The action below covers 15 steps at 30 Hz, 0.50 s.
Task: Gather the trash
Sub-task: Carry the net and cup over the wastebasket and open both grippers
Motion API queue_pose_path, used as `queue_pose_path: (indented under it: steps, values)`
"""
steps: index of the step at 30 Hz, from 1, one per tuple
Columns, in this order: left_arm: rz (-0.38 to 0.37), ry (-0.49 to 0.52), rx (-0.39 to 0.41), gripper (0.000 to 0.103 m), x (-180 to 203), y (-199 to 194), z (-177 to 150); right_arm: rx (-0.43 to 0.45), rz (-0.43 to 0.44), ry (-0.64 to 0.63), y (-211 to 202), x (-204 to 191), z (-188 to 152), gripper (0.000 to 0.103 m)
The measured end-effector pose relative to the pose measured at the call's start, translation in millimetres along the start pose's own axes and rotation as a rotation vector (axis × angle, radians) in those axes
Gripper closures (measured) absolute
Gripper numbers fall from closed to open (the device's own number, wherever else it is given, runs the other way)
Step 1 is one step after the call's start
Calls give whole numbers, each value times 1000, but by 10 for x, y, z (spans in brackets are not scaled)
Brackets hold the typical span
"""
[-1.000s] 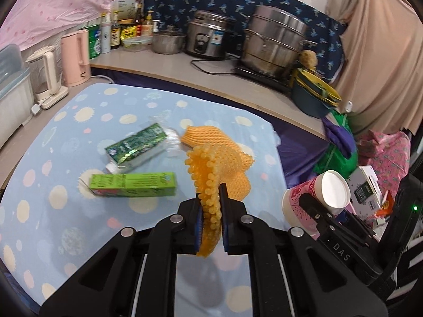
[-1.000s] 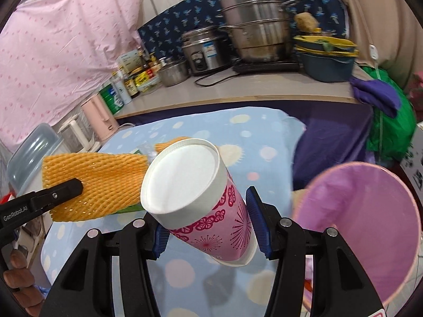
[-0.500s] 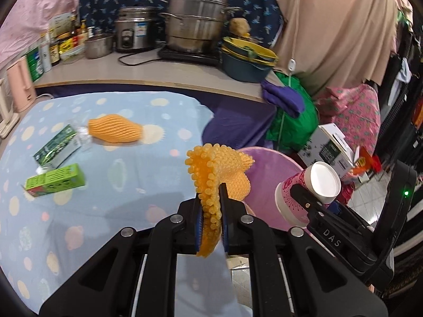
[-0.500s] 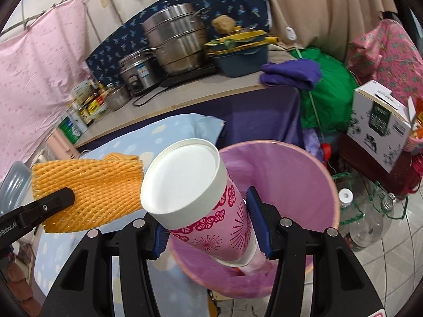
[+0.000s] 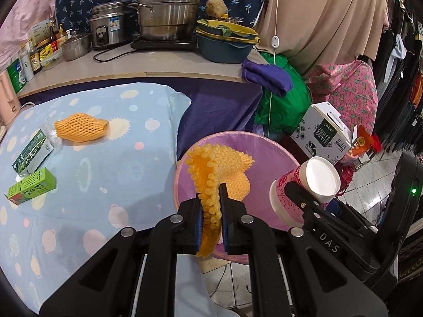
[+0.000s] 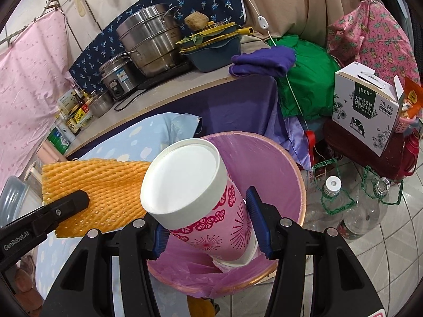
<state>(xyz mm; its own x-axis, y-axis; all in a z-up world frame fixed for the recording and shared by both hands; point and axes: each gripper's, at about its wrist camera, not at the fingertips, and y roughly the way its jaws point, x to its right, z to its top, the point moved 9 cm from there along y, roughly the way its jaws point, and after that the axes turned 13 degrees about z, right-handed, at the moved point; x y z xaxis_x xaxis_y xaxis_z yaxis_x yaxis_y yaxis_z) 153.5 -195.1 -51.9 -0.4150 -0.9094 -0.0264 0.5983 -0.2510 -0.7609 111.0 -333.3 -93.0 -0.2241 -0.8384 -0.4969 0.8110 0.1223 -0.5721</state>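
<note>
Left tool pressed together on a sheet of orange foam net, pinched by its lower edge and flopping over the pink-lined bin. Soft, springy, nearly weightless by the look of it; likely to hang on the pads or drift on release, so best let go low and well inside the rim.

Right tool clamped across the body of a pink paper cup, tilted, white base toward the camera, directly above the bin. Light and thin-walled; probably crushable under a hard squeeze, safest held mid-body as now.

Left on the spotted surface, toward 10 o'clock: a second foam net, a green carton, another green box. Boxes likely stiff, easiest taken across the narrow sides.
</note>
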Motion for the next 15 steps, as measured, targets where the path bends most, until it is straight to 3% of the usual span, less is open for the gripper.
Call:
queue_pose_path:
  steps: [11,15]
  values:
    - [-1,10,-35,90,78,164,-18,-13,-14,15,105,89,-16,49]
    - [21,-4,-37,67,21,198,-12,11,-20,22,79,83,26,40]
